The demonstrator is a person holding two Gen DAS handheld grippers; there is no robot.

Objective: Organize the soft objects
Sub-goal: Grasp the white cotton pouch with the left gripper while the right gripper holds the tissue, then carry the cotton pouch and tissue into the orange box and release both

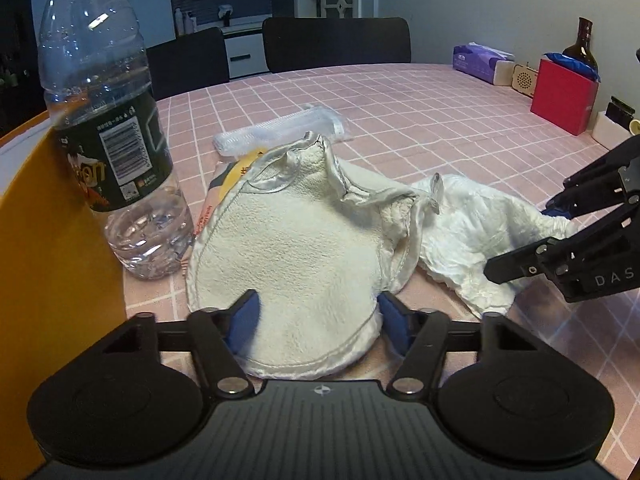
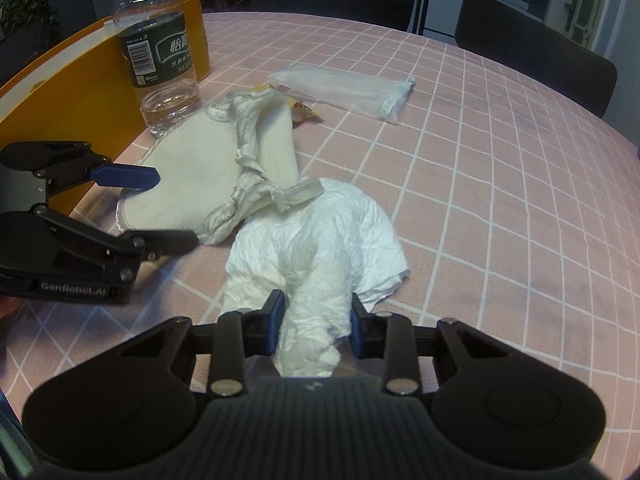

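Right wrist view: my right gripper [image 2: 316, 316] pinches the crumpled white tissue [image 2: 320, 240] mid-tabletop [image 2: 500, 160]; my left gripper [image 1: 318, 316] straddles the cream cloth [image 1: 288, 240], jaws wide. I'd close fully before lifting, avoiding the bottle [image 1: 100, 120].

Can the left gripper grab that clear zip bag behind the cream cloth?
Probably not right now. The left gripper sits open around the cream cloth, and the clear zip bag lies beyond it, so the cloth is in the way.

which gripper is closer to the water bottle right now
Left. The left gripper straddles the cream towel that lies beside the water bottle; the right gripper is farther off, around the white cloth.
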